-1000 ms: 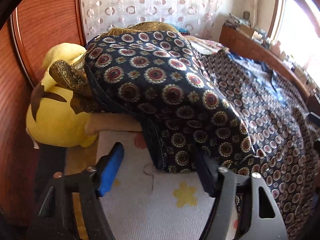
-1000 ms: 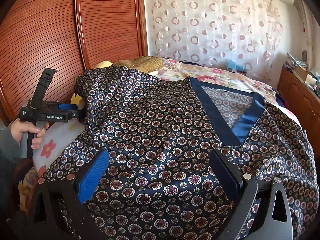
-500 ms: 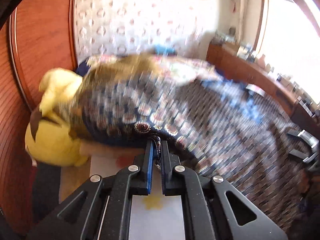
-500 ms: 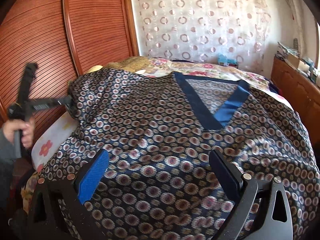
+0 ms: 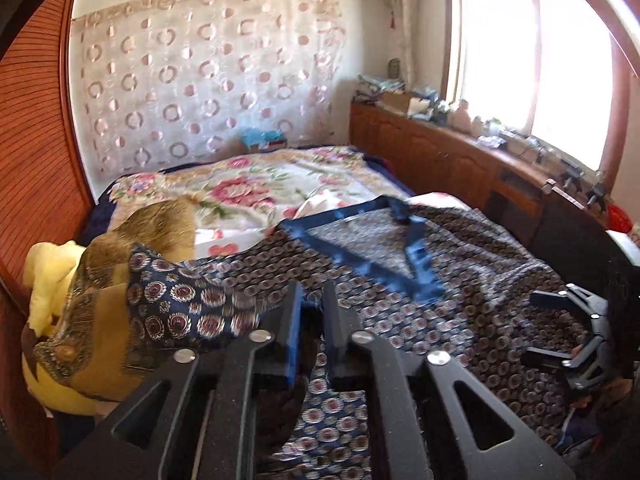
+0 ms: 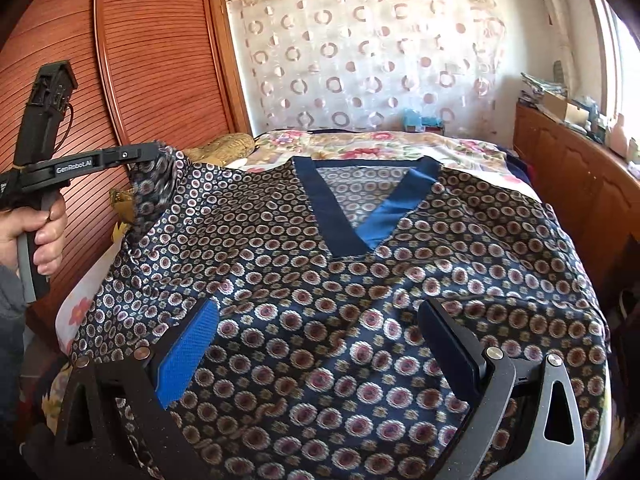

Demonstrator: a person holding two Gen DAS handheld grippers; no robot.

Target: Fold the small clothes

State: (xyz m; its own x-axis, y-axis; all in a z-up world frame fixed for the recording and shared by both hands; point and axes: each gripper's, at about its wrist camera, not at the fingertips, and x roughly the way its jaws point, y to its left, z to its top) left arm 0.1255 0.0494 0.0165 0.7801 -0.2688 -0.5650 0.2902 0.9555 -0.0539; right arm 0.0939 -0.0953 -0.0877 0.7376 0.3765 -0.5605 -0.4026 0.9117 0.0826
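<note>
The left gripper [image 5: 310,320] has its jaws drawn nearly together on a bunched fold of the patterned top [image 5: 460,280], with dark cloth pinched between the blue pad and the black one. In the right wrist view the same gripper [image 6: 154,156] is held up at the garment's left sleeve edge, and the sleeve cloth hangs from its tip in a gathered drape. The person's left hand [image 6: 40,236] is wrapped round its handle.

The right gripper [image 6: 316,344] has its jaws spread wide, with nothing between them. It hovers over the lower front of the top; whether its fingertips touch the cloth cannot be told. In the left wrist view it [image 5: 560,328] shows at the right edge, over the garment's far side.

The top is dark navy with rows of small round medallions and a blue V-neck band [image 6: 340,216]. It lies spread front-up across the bed, neckline towards the curtain, with the left sleeve lifted off the bed.

Beyond the neckline lies a floral bedspread [image 5: 256,184]. A yellow plush toy [image 5: 44,280] sits at the left bed edge, partly draped in a brown-gold scarf [image 5: 100,320]. A wooden sliding wardrobe door [image 6: 152,60] stands at the left, a circle-patterned curtain [image 5: 200,88] behind the bed, and a cluttered wooden sideboard [image 5: 460,160] under the window.
</note>
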